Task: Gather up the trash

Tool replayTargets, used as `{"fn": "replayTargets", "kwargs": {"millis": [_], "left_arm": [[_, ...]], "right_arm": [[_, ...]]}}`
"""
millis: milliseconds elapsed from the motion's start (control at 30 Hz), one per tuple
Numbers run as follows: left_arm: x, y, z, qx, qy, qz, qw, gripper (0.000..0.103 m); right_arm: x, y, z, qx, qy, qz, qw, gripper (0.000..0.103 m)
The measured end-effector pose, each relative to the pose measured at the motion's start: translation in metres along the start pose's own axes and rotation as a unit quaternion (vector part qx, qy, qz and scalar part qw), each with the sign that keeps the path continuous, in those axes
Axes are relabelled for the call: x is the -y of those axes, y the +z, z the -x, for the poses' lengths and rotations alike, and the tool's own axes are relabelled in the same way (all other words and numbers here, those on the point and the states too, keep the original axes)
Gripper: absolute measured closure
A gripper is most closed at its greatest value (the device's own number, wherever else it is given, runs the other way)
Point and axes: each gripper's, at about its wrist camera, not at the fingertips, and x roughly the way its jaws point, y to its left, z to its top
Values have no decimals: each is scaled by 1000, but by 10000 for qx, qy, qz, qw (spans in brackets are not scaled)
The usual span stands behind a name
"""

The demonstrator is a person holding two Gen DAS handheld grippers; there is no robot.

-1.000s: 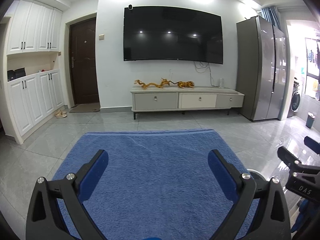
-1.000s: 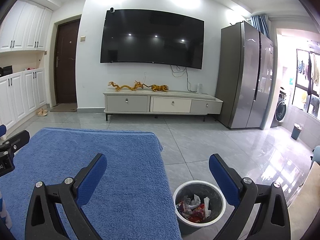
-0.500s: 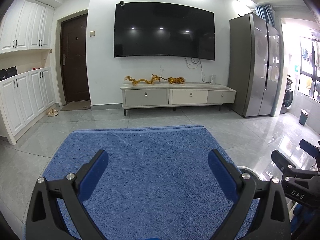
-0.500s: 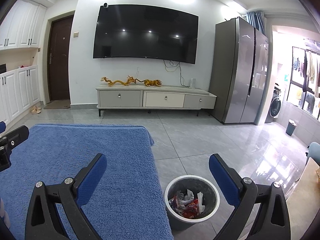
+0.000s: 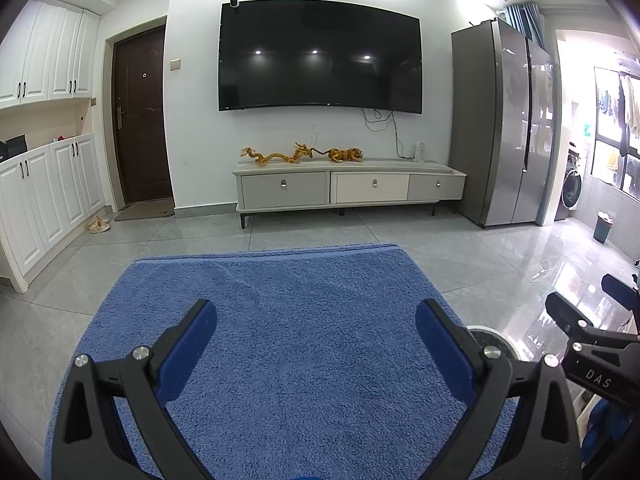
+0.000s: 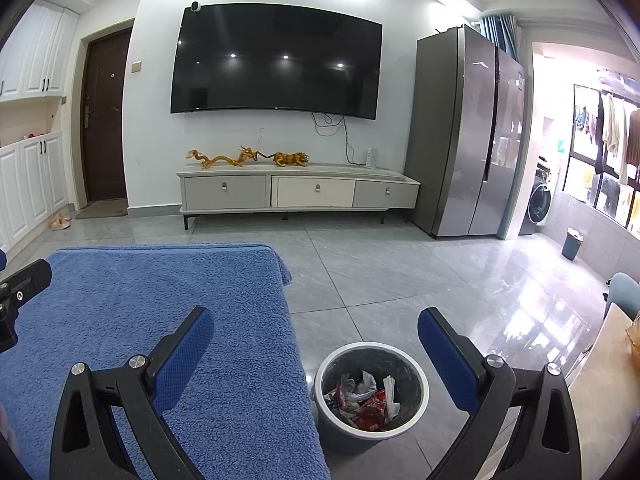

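Across the last second both views tilt down slightly and nothing new lands on the towel [image 5: 304,352]; we judge collecting nearly done; our left gripper [image 5: 316,340] gapes empty over it; our right gripper [image 6: 316,344] gapes empty, bin [image 6: 370,390] of trash [image 6: 364,398] just below, between its fingers.

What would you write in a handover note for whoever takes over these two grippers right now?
Left gripper: open, empty, over the blue cloth.
Right gripper: open, empty, above the cloth's right edge and the bin.
Bin stands on the floor right of the cloth, with wrappers already inside.
Done: no trash visible on the cloth.
Left: check areas out of view for any more.
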Motion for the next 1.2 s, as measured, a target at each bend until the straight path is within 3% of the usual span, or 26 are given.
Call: {"fn": "replayTargets", "kwargs": {"millis": [1200], "left_arm": [[26, -3, -5, -12, -185, -102, 9998, 3]], "right_arm": [[10, -3, 0, -6, -188, -100, 9998, 0]]}}
